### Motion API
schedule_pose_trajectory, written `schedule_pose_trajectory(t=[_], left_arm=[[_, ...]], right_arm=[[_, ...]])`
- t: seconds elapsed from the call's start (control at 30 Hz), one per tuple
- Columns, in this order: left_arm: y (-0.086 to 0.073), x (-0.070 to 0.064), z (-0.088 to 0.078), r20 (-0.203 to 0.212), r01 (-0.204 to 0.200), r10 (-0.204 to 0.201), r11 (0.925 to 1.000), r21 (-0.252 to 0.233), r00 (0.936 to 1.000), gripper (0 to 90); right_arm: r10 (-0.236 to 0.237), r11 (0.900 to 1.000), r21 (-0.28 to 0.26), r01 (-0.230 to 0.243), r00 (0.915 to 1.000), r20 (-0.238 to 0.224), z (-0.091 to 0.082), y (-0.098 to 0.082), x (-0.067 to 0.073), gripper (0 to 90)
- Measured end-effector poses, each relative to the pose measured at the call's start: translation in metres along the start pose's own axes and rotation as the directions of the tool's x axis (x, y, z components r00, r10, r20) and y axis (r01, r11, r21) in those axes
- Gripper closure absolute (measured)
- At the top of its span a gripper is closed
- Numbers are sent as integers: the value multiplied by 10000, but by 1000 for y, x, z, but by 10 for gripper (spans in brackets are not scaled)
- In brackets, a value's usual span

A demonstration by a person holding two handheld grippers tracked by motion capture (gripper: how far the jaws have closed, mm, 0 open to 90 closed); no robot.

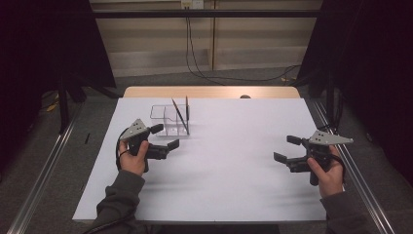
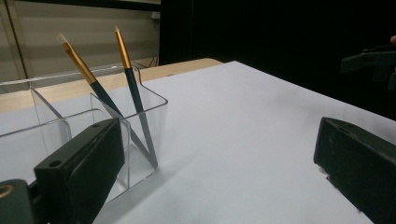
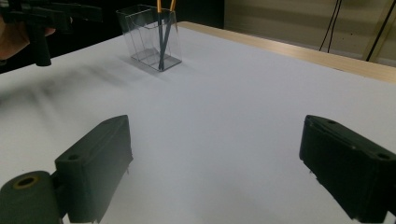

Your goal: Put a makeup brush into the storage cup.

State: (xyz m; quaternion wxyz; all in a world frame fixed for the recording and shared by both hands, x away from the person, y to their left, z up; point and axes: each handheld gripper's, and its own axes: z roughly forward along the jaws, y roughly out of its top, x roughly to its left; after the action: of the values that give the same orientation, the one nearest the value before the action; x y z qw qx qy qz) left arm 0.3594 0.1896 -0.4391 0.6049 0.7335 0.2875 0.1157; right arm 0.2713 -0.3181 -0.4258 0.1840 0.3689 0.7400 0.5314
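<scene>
A clear plastic organizer (image 1: 168, 119) with several compartments stands on the white table sheet (image 1: 219, 156) at the back left. Two brushes (image 1: 181, 113) with gold ferrules and dark handles lean in its right-hand compartment, seen close in the left gripper view as brushes (image 2: 109, 84) inside the organizer (image 2: 140, 130). My left gripper (image 1: 165, 136) is open just in front of the organizer, nothing between its jaws. My right gripper (image 1: 286, 148) is open at the right side of the sheet, also holding nothing. The right gripper view shows the organizer (image 3: 149, 37) far off.
The wooden table edge (image 1: 209, 91) runs behind the sheet. Metal rails (image 1: 44, 170) flank the table on both sides. Cables (image 1: 204, 73) lie on the floor beyond. The sheet between the grippers is bare.
</scene>
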Motion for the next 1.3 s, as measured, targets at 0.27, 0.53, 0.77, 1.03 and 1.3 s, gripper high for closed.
schedule_pose_trajectory(t=[0.27,0.53,0.77,1.03,1.3], left_arm=[[-2,0,-4,-66,-13,12,10000,-19,10000,16],[-3,1,-6,-92,58,-59,10000,-79,9999,17],[-4,1,-7,-84,18,-19,9999,-101,10000,17],[-6,2,-9,-81,42,-42,10000,8,10000,19],[-8,0,-10,-118,12,-12,10000,22,9999,19]], right_arm=[[26,10000,26,-26,10000,-18,0,-1,0,86],[-25,10000,-33,25,10000,-23,1,0,0,86],[-39,10000,4,39,10000,-23,0,0,0,86],[-52,10000,-22,52,10000,-25,0,0,1,86],[-100,9999,41,100,9999,-4,1,-1,2,86]])
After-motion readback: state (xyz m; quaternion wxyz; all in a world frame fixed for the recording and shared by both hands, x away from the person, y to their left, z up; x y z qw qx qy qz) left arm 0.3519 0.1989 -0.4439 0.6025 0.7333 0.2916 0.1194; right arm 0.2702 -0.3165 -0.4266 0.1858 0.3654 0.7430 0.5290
